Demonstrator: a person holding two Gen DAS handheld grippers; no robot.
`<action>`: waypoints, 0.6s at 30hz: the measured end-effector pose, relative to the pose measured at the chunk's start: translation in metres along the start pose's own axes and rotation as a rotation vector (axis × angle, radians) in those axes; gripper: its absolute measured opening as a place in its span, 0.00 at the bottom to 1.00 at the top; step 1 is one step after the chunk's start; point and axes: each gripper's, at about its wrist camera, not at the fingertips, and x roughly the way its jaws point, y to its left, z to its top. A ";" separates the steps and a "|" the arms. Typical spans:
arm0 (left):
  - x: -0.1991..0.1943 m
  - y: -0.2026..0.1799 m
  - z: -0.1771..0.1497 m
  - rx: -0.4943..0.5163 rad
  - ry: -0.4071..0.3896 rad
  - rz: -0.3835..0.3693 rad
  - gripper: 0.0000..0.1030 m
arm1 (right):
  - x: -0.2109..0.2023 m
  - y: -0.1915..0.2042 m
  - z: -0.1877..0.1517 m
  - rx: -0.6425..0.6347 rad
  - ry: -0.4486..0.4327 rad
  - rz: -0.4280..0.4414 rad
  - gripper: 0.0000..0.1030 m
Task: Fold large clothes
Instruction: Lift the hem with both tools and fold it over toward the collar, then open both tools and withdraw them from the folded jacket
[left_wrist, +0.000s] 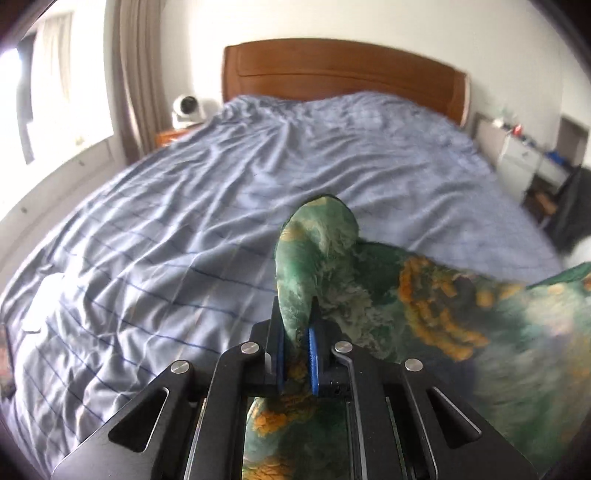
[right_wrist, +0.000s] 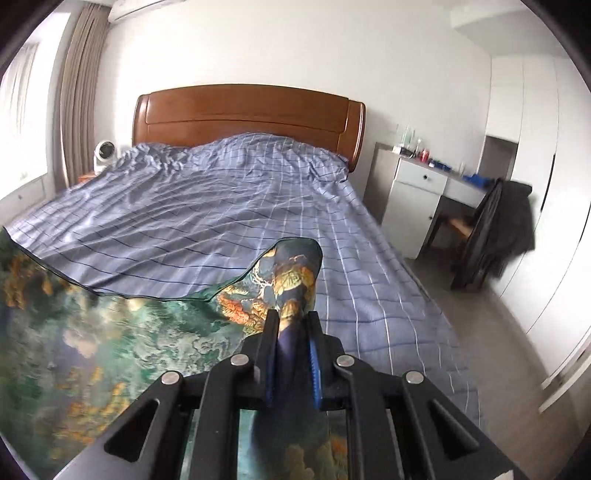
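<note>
A large green garment with orange and white print (left_wrist: 443, 306) hangs stretched between my two grippers above the bed. My left gripper (left_wrist: 295, 314) is shut on one bunched edge of it, which sticks up past the fingertips. My right gripper (right_wrist: 291, 325) is shut on the other edge, where the print turns dark blue. In the right wrist view the garment (right_wrist: 110, 332) spreads to the left, its dark hem sagging over the blue checked bedsheet (right_wrist: 229, 206).
The bed (left_wrist: 184, 221) has a wooden headboard (right_wrist: 251, 110) against the far wall. A white round device (left_wrist: 186, 107) sits on a bedside stand by the curtain. A white desk (right_wrist: 424, 184) and a chair draped with dark clothes (right_wrist: 495, 229) stand right of the bed.
</note>
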 end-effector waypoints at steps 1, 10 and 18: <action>0.018 -0.001 -0.012 0.006 0.025 0.018 0.08 | 0.010 0.002 -0.005 -0.001 0.020 -0.005 0.14; 0.060 0.003 -0.079 0.001 0.039 0.031 0.11 | 0.094 0.020 -0.091 0.010 0.212 0.029 0.14; 0.054 0.003 -0.080 -0.006 0.040 0.015 0.17 | 0.106 0.015 -0.096 0.069 0.223 0.071 0.18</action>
